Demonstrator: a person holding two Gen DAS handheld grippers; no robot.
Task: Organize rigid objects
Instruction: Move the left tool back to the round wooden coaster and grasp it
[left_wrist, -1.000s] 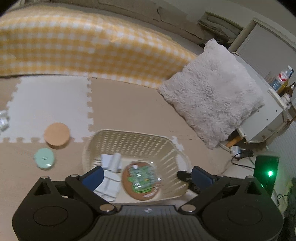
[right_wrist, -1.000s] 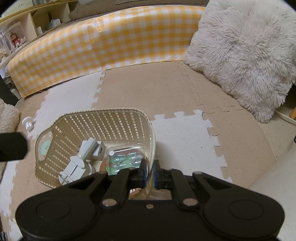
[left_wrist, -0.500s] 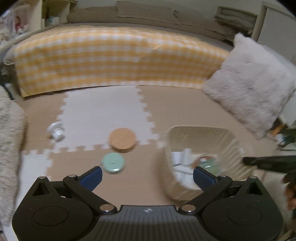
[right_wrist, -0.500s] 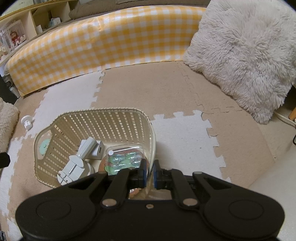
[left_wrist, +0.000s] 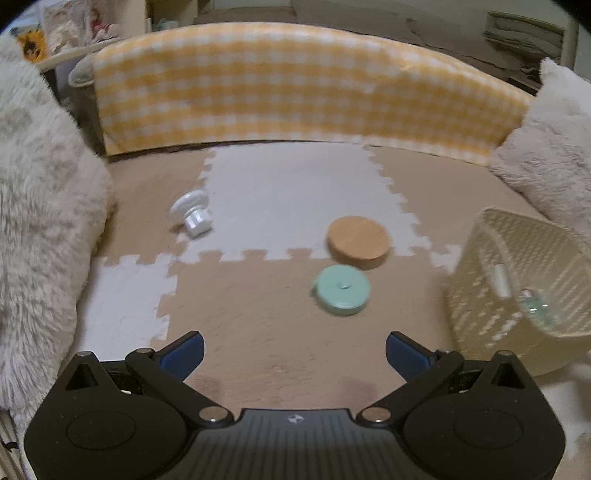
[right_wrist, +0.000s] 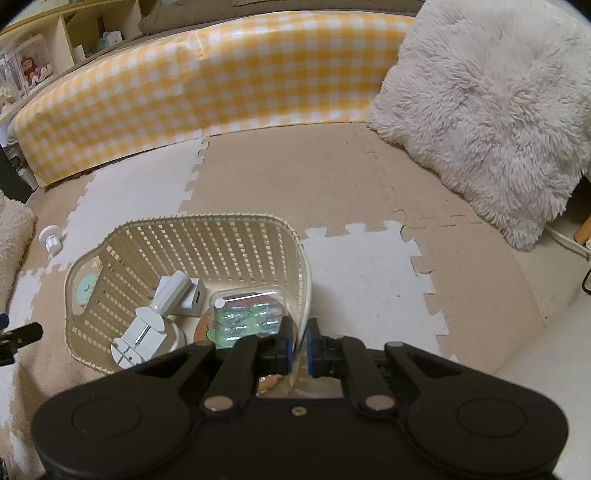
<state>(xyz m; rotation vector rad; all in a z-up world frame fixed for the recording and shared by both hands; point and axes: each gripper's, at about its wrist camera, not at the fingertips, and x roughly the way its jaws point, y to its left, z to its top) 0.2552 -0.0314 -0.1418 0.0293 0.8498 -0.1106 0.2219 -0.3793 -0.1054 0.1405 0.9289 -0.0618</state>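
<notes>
Only right claw (right_wrist: 298, 345) (pinching basket rim (right_wrist: 305, 280))

Cream basket (right_wrist: 192, 236), mint-green disc (left_wrist: 341, 290), tan wooden disc (left_wrist: 359, 242), yellow-and-white checked cover (left_wrist: 295, 88).

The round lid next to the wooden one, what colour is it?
Mint green lid, clearest in the left wrist view.

The floor is covered with soft foam puzzle mats (right_wrist: 332, 184) in beige and white, joined by toothed edges. A long low cushion with yellow and white check cover (left_wrist: 295, 88) runs along the back. A big fluffy white pillow (right_wrist: 487, 103) leans at the right, another furry cream cushion (left_wrist: 40, 206) at the left. Wooden open shelves (right_wrist: 55, 44) stand behind. The light is dim and warm.
</notes>
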